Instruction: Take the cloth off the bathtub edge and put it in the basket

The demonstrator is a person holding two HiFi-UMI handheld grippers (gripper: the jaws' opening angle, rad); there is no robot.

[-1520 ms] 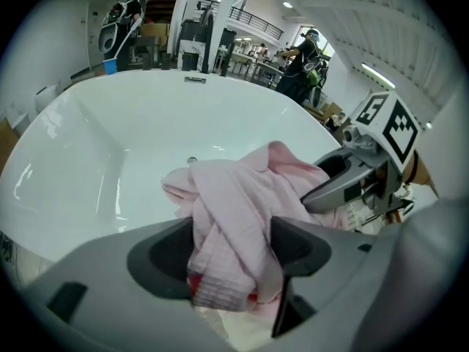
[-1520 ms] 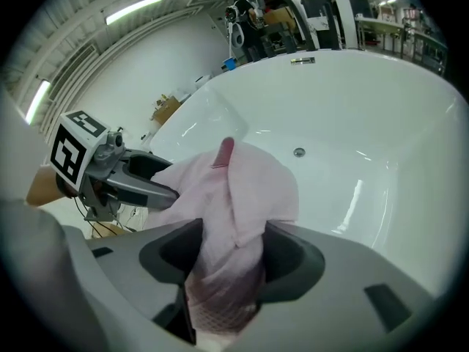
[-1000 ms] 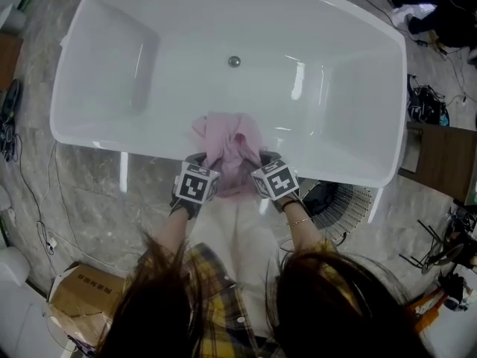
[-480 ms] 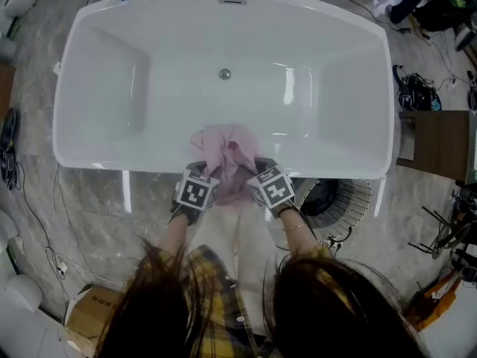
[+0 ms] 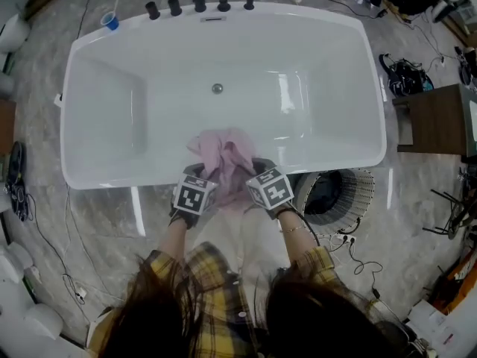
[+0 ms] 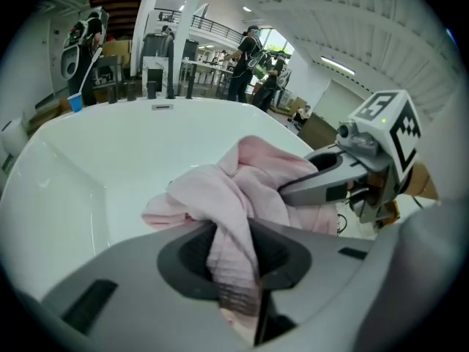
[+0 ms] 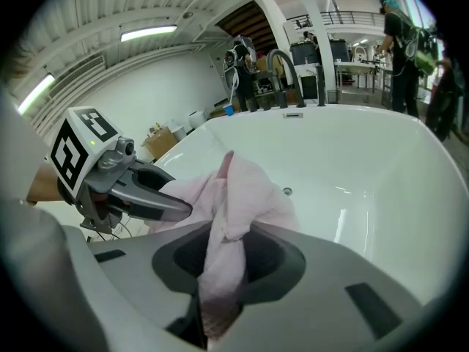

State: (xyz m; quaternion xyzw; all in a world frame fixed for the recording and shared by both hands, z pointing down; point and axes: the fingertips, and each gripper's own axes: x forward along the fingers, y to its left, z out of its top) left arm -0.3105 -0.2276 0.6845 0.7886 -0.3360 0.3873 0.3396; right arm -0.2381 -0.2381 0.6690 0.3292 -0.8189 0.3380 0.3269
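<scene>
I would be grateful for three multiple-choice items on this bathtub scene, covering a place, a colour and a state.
1. Where is the basket?
A) outside the tub, on the right claw's side
B) inside it
C) on a chair

2. What colour is the cloth?
A) blue
B) pink
C) green

3. How are the claws?
A) both open
B) only one shut
C) left claw and right claw both shut on the cloth

Answers:
1 A: it stands beside the near rim.
2 B: pale pink in every view.
3 C: each gripper view shows cloth pinched between the jaws.
</scene>
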